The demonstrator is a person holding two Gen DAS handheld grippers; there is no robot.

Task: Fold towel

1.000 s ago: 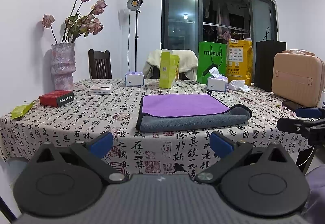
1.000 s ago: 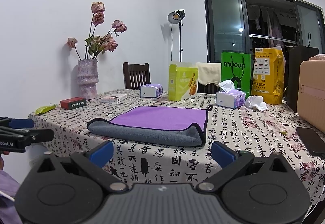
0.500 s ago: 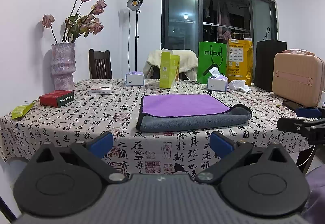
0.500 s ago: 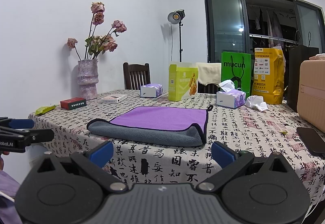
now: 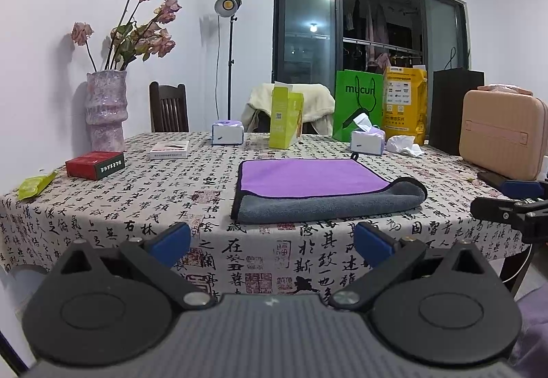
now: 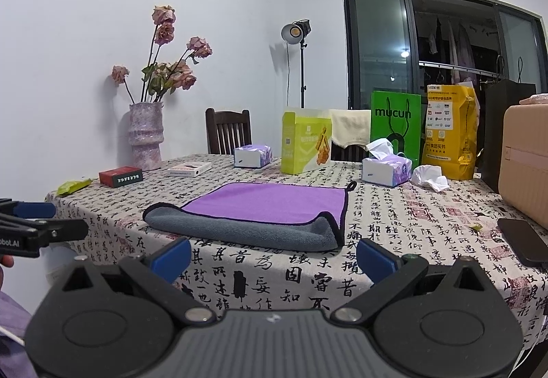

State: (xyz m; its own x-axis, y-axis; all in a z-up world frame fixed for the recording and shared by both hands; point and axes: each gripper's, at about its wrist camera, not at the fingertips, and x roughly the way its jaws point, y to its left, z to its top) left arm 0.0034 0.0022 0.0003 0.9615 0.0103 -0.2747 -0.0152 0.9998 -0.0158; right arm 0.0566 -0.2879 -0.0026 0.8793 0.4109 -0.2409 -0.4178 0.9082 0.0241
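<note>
A purple microfibre towel with a grey underside (image 5: 315,184) lies in the middle of the left wrist frame, on a table covered with a cream tablecloth printed in black Chinese calligraphy (image 5: 144,203). Its near edge is turned over, showing a thick grey band, and a small hanging loop sticks out at its far corner.

At the bottom of that frame, the left gripper (image 5: 272,241) hangs before the table edge with its blue-tipped fingers spread wide, grasping nothing. At the bottom of the right wrist frame, the right gripper (image 6: 272,256) is likewise spread and empty.

Beyond the towel, right of centre, stands a green paper bag reading "mucun" (image 5: 356,105), beside a yellow printed bag (image 5: 406,104). A red box (image 5: 95,165) with unreadable white lettering lies at the left.
</note>
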